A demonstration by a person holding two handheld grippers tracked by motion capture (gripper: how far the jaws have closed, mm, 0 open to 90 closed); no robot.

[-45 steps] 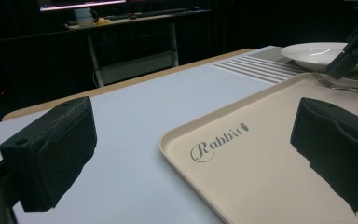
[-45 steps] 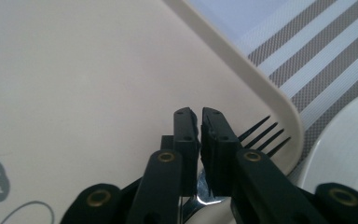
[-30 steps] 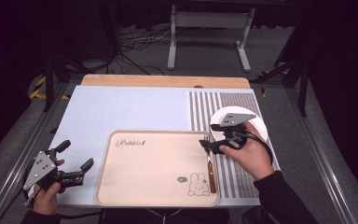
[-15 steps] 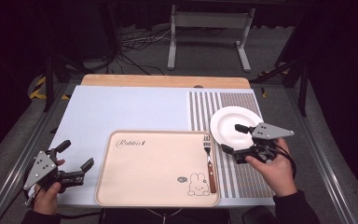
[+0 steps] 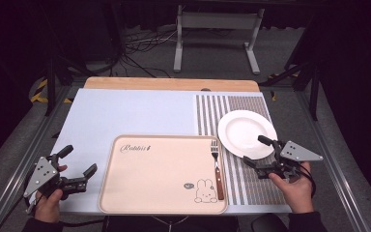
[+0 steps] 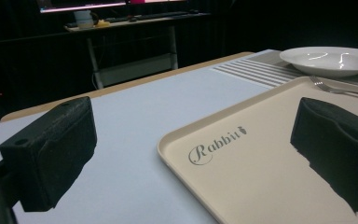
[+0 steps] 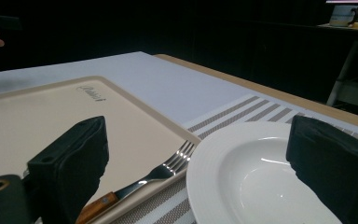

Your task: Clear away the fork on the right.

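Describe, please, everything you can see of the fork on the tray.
The fork has a shiny metal head with tines and a reddish-brown handle that looks like wood. It lies flat along the right edge of the beige tray, tines pointing away from the person and handle toward them, just right of the printed rabbit. The white plate sits close beside its tines on the striped mat. Neither gripper touches it.

Beige tray [image 5: 159, 179] on pale mat [image 5: 125, 116], fork [image 5: 217, 169] along its right edge, white plate [image 5: 246, 133] on striped mat [image 5: 241, 108], 2 grippers spread apart, left gripper [image 5: 79, 162], right gripper [image 5: 256, 151]
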